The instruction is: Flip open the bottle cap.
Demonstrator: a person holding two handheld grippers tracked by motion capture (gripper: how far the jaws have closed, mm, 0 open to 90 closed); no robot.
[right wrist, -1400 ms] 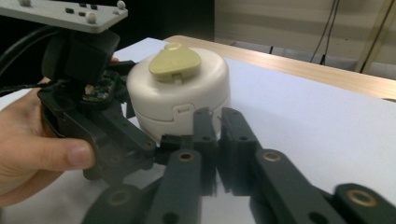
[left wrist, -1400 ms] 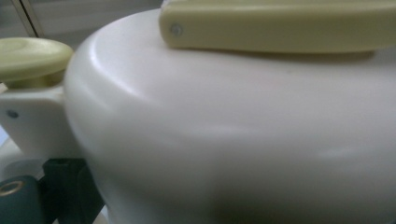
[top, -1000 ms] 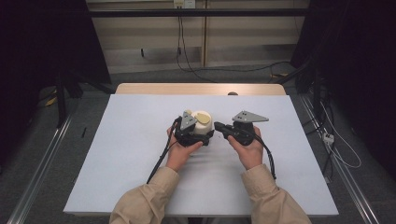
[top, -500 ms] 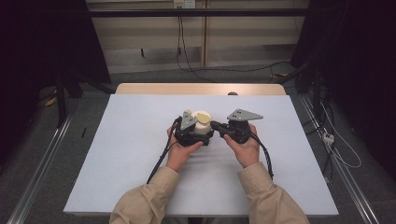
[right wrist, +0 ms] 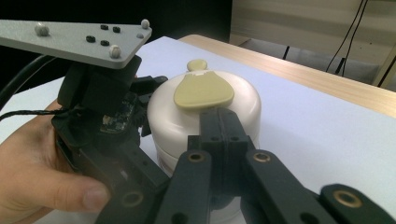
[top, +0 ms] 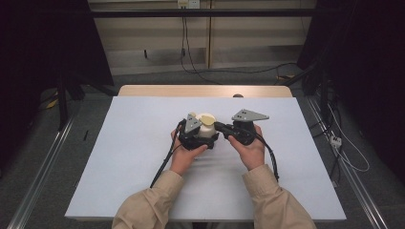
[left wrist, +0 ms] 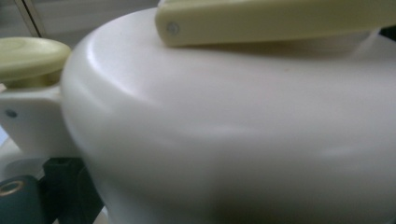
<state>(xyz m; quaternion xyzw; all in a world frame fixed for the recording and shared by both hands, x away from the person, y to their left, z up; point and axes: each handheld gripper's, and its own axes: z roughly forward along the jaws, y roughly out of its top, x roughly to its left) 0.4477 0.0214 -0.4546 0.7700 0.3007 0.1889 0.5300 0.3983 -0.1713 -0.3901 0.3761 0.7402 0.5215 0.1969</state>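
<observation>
Cream container (top: pixel 207 127) sits between both hands' tongs, left tongs (top: pixel 199 135) hugging it, right tongs (right wrist: pixel 219 122) pressed together at its side.

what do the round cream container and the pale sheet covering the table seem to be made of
The round cream container looks like moulded plastic, smooth and semi-matte: soft highlights, rounded edges, with a yellowish flap fixed by a small screw. The pale sheet covering the table looks like matte paper or thin board, flat and glare-free; which one is unclear. A wooden edge shows beyond it.

Tan sleeves (top: pixel 148 207) — black claws, grey three-cornered plates (top: pixel 250 115), black cables (top: pixel 165 160).
</observation>
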